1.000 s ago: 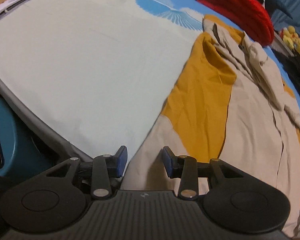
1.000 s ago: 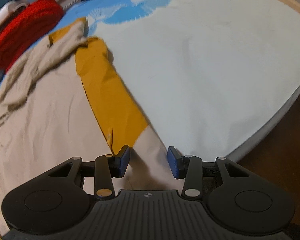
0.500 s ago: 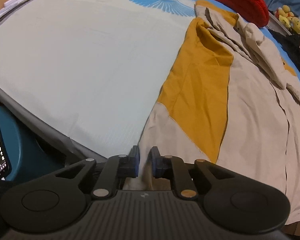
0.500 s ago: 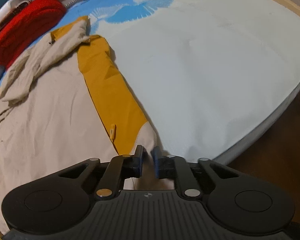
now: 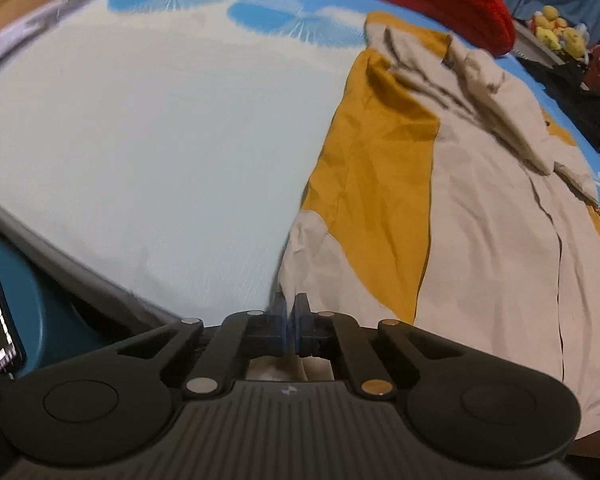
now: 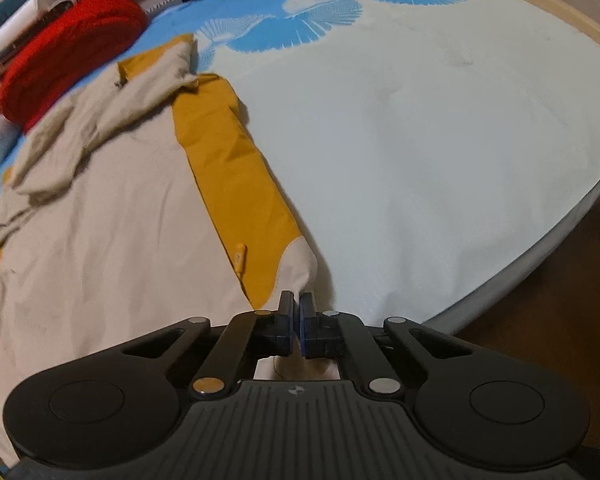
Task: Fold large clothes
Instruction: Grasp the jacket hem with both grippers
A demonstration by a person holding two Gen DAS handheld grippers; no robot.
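Both grippers — left gripper [image 5: 289, 316], right gripper [image 6: 296, 314] — have fingers pinching the beige-and-mustard jacket [image 5: 480, 240] hem corners; thin bites could slip as the fabric lifts off the bed [image 6: 420, 140].

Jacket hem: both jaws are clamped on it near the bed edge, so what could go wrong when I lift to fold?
Each grip looks shallow: the left gripper and right gripper pinch only the jacket hem edge, which may slip out. The bunched hood could drag unevenly. The red cushion beside it may snag the fold.
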